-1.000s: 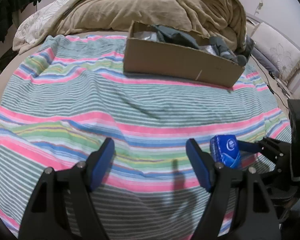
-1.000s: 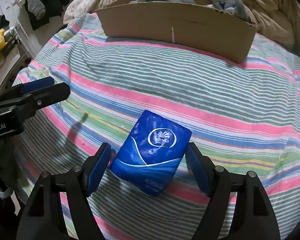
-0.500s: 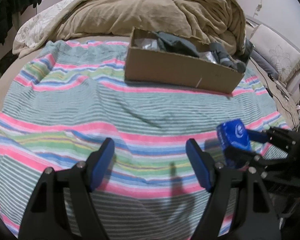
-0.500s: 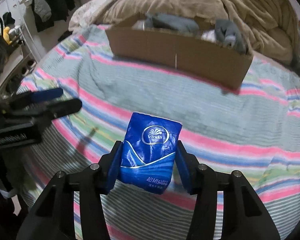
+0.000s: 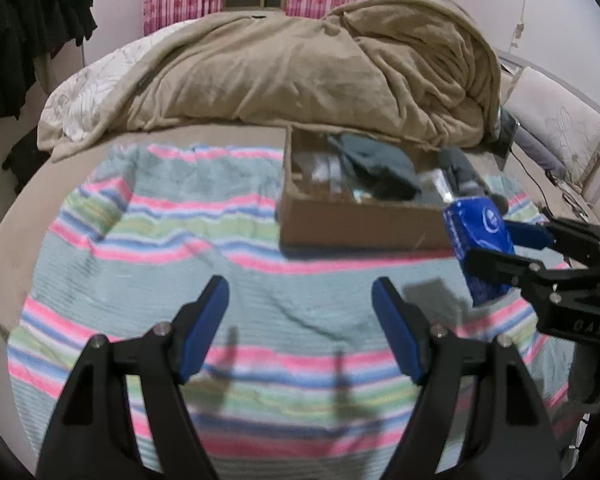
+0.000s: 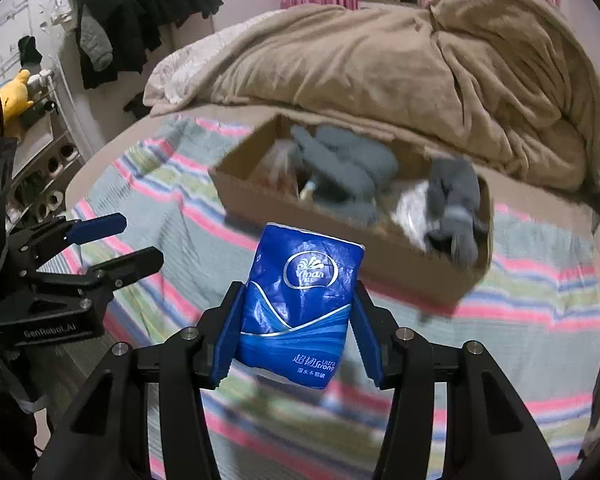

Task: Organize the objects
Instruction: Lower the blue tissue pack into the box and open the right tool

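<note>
My right gripper (image 6: 296, 320) is clamped on the soft blue plastic-wrapped tissue pack (image 6: 300, 304), holding it clear above the striped bedspread (image 6: 540, 288); my left gripper (image 5: 300, 320) hangs half open and empty. Ahead lies the open brown cardboard box (image 6: 400, 260) of grey clothes. The squashy, slick wrapper could slip from the pads, or I could catch the box's near wall.

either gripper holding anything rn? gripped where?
Right gripper holds the blue tissue pack, pads clamped on its two side faces, lower half. Left gripper holds nothing.
</note>
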Demonstrator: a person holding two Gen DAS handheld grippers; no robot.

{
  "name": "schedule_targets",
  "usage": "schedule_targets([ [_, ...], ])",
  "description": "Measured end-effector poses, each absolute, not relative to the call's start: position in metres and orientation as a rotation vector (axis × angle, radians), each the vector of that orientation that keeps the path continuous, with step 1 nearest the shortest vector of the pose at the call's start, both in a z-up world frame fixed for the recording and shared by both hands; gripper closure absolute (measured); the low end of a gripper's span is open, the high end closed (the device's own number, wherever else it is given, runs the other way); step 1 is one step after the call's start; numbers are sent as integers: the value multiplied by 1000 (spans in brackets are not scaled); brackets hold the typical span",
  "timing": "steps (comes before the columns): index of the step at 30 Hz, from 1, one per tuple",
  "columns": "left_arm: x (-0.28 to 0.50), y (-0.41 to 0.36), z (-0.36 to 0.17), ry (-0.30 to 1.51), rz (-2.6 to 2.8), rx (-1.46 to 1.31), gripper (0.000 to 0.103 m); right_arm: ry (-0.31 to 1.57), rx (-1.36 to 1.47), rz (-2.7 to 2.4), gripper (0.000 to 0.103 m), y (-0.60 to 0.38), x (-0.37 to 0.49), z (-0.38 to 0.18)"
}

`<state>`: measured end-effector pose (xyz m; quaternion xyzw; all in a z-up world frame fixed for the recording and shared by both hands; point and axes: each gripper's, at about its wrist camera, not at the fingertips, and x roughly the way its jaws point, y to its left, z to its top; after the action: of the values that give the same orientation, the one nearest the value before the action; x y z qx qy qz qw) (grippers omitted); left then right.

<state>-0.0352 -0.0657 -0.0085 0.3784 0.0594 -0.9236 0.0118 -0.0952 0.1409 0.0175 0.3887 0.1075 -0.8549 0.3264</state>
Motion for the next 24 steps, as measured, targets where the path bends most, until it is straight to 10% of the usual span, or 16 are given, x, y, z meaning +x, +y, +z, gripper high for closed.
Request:
schedule_targets([
  [24, -98, -109, -21, 264, -2854, 1146, 28, 353, 923, -2278, 49, 54, -170, 38],
])
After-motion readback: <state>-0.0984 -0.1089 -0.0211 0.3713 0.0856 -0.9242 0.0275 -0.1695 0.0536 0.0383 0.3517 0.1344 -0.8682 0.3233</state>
